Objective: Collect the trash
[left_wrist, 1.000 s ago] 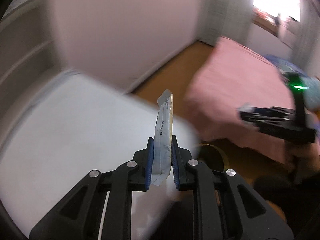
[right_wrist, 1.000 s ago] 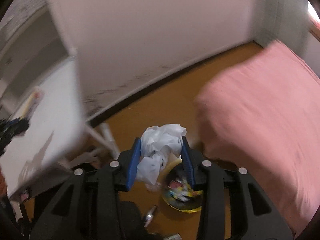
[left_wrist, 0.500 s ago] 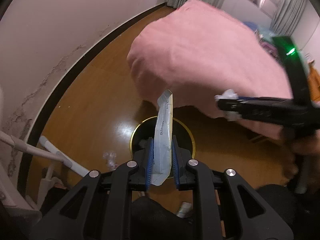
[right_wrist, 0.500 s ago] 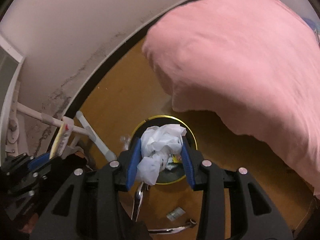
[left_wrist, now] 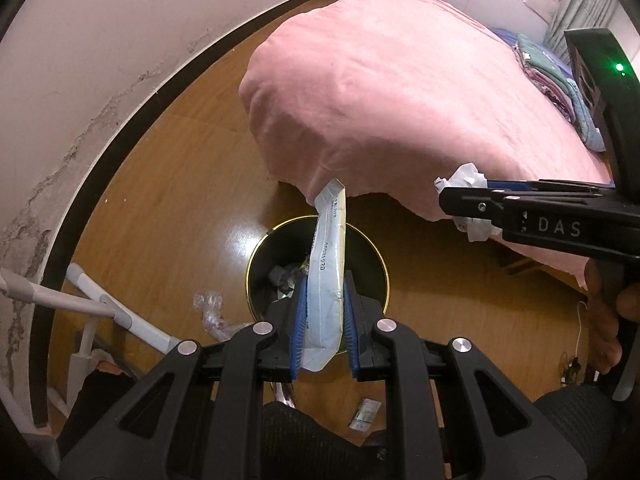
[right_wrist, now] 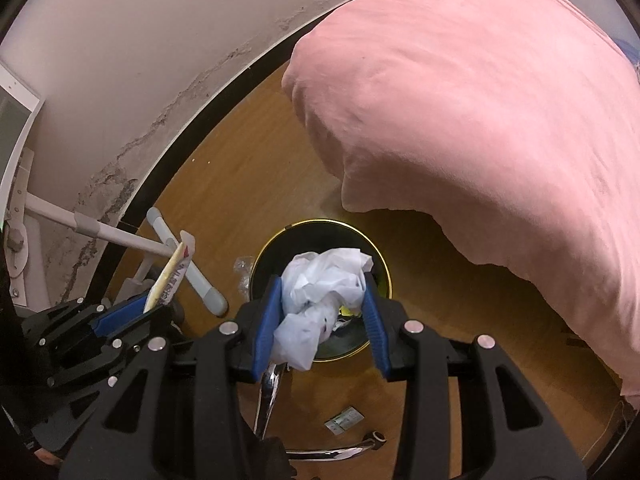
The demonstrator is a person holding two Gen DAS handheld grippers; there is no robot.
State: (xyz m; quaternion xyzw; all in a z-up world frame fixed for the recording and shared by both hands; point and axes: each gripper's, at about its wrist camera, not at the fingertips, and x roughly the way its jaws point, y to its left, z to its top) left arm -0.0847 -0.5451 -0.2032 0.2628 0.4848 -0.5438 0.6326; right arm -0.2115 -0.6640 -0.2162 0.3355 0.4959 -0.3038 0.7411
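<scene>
Below both grippers sits the trash bin; left gripper clamps a flat wrapper, right gripper grips crumpled plastic, and an off-centre drop could land either on the floor.

Two grippers, one bin

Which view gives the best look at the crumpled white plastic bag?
The right wrist view: the crumpled white plastic bag fills the right gripper, pressed between its blue pads above the black bin. The left wrist view shows only bits of it poking out past the gripper's side.
</scene>
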